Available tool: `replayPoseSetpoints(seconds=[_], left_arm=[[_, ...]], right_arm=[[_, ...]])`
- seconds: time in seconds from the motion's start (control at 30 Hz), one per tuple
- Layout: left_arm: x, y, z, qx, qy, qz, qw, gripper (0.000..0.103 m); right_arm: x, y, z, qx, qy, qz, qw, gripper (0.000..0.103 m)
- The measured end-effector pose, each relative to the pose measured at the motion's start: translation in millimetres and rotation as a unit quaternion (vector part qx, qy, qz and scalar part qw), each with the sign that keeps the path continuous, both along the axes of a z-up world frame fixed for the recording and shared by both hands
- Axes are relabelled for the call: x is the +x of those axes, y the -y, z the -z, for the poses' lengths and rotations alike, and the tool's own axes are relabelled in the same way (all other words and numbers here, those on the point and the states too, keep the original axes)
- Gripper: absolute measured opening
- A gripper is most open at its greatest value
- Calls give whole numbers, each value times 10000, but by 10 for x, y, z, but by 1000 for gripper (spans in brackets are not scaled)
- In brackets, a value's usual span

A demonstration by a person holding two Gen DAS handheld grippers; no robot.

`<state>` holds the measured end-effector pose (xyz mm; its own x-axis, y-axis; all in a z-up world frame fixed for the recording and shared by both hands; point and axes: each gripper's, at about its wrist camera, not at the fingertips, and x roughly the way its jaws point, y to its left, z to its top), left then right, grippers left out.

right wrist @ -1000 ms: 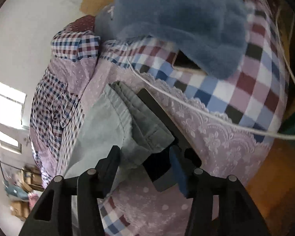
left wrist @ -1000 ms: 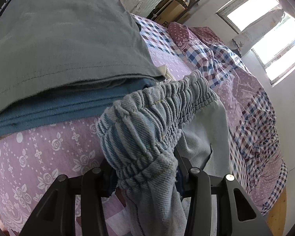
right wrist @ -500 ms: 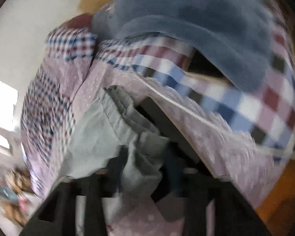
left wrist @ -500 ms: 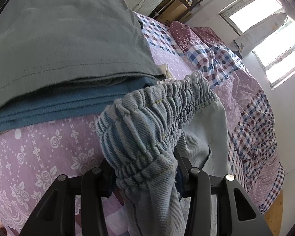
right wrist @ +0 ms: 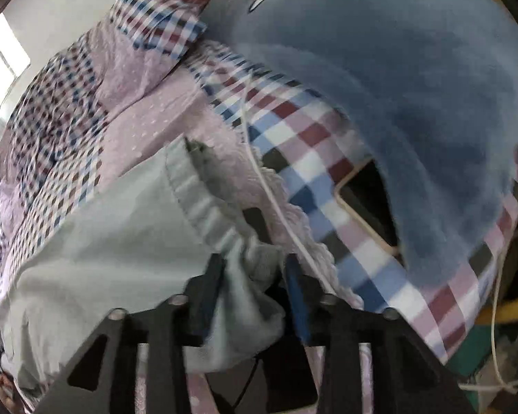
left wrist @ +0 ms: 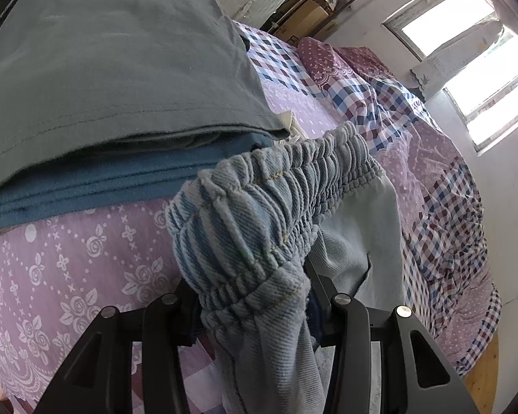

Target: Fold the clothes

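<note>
Light blue denim trousers [left wrist: 252,227] with a gathered elastic waistband lie on the bed. My left gripper [left wrist: 252,296] is shut on one end of the waistband, which bunches up over the fingers. My right gripper [right wrist: 255,272] is shut on the other part of the same trousers [right wrist: 127,241], whose pale cloth spreads to the left in the right wrist view. The fingertips of both grippers are hidden by cloth.
A folded stack with a grey garment [left wrist: 103,69] over a blue one [left wrist: 86,189] sits left of the trousers. A fuzzy blue garment [right wrist: 397,69], a white cable [right wrist: 276,200] and a dark flat object [right wrist: 369,200] lie on the checked bedding. Windows [left wrist: 466,51] and boxes stand behind.
The right gripper has closed on the trousers' waistband and swung, so the blue fuzzy garment now fills the upper right. The left gripper keeps its hold and has barely moved.
</note>
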<state>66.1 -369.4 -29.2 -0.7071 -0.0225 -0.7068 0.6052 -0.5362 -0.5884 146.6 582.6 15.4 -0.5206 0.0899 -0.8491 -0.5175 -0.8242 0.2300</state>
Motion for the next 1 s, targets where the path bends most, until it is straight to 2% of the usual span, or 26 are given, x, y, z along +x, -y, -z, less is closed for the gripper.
replayPoseSetpoints(seconds=[0.03, 0.17, 0.23, 0.33, 0.47, 0.73, 0.8, 0.93, 1.0], left_arm=[[-1, 3, 2, 7, -3, 0, 10000, 48], [-16, -11, -10, -34, 45, 15, 10000, 48], [-22, -12, -18, -43, 70, 32, 10000, 48], [-24, 1, -17, -1, 80, 55, 10000, 48], [-22, 6, -11, 30, 71, 50, 10000, 48], [-43, -18, -25, -54, 135, 25, 9999, 48], [-44, -16, -23, -52, 143, 29, 9999, 48], [-50, -20, -26, -79, 169, 23, 9998, 48], [-55, -22, -27, -99, 182, 20, 9998, 48]], right_arm=[[19, 11, -77, 142, 2, -13, 9999, 58], [69, 52, -392, 621, -83, -133, 9979, 59], [-33, 56, -566, 487, -467, -477, 9966, 60], [-323, 69, -625, 202, -641, -993, 9928, 62], [-814, 74, -498, -210, -549, -1515, 9867, 63], [-1387, -230, 53, -391, 374, -1566, 9862, 65], [-1490, -252, 213, -437, 568, -1665, 9834, 70], [-1649, -188, 353, -319, 651, -1863, 9798, 88], [-1719, -54, 360, 40, 757, -2064, 9755, 89]])
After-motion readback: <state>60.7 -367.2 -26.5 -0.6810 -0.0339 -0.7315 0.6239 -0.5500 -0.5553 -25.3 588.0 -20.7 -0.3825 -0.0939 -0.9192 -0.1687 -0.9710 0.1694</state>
